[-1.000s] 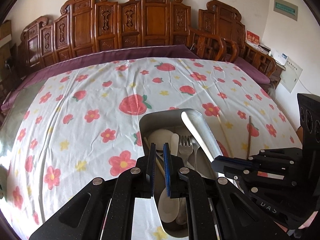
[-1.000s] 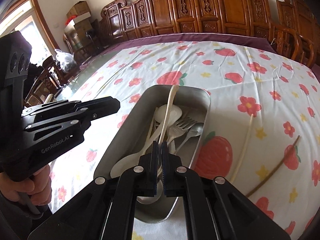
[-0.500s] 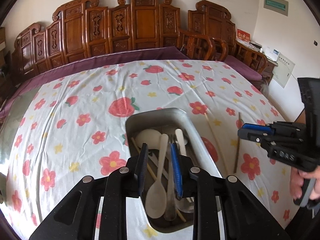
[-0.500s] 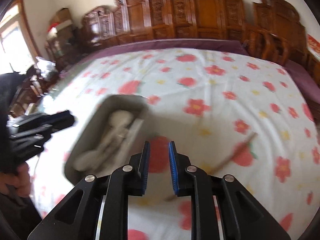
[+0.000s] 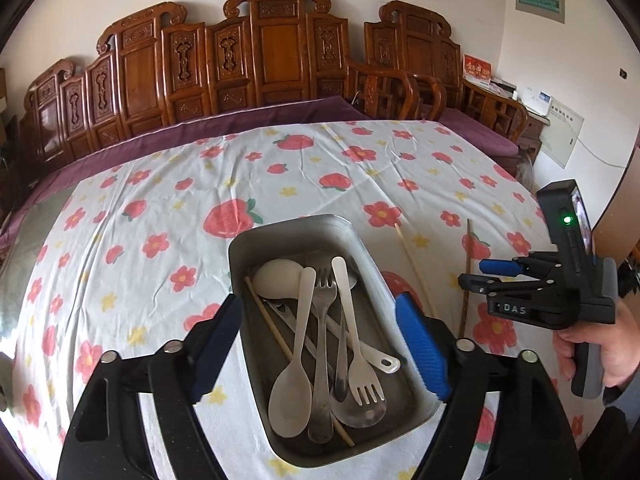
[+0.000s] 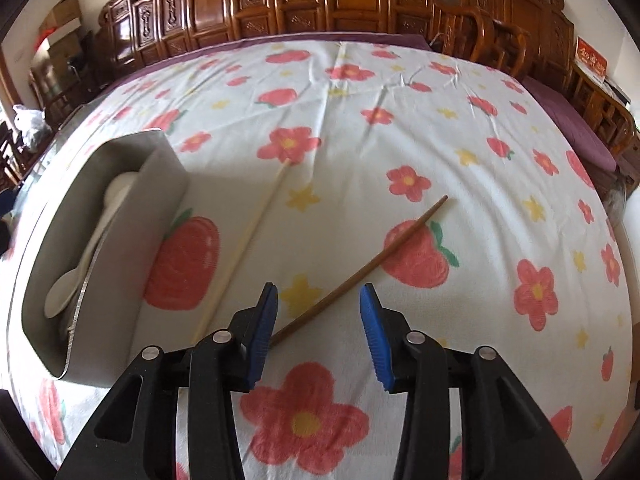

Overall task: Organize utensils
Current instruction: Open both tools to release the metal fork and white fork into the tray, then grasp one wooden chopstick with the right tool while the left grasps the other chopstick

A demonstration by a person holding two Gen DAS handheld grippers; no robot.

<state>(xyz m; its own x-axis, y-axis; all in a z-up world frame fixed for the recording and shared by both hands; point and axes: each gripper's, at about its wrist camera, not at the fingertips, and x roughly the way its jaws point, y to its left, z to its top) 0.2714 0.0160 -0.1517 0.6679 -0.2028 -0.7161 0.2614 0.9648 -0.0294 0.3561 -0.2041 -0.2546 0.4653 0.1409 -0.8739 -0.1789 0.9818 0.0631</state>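
Note:
A steel tray (image 5: 296,230) on the flowered cloth holds white spoons (image 5: 294,380), forks (image 5: 322,308) and a pale chopstick. My left gripper (image 5: 320,352) hovers over the tray, its jaws opening wide with nothing pinched between them. Right of the tray (image 6: 120,240) lie a pale chopstick (image 6: 256,216) and a dark brown chopstick (image 6: 368,268) on the cloth. My right gripper (image 6: 318,336) hangs just above the brown chopstick's near end, jaws opening, pads apart from it. In the left wrist view the right gripper (image 5: 480,274) is held in a hand (image 5: 600,352) beside the brown chopstick (image 5: 466,280).
The table wears a white cloth with red flowers and strawberries (image 6: 416,256). Carved wooden chairs (image 5: 276,48) line the far edge, with a purple cloth border (image 5: 240,124) in front of them. Boxes (image 6: 60,20) stand in the far left corner of the room.
Both grippers went from shut to open. The right gripper swung off the tray to the right and lower, over the brown chopstick. The left gripper shifted slightly over the tray.

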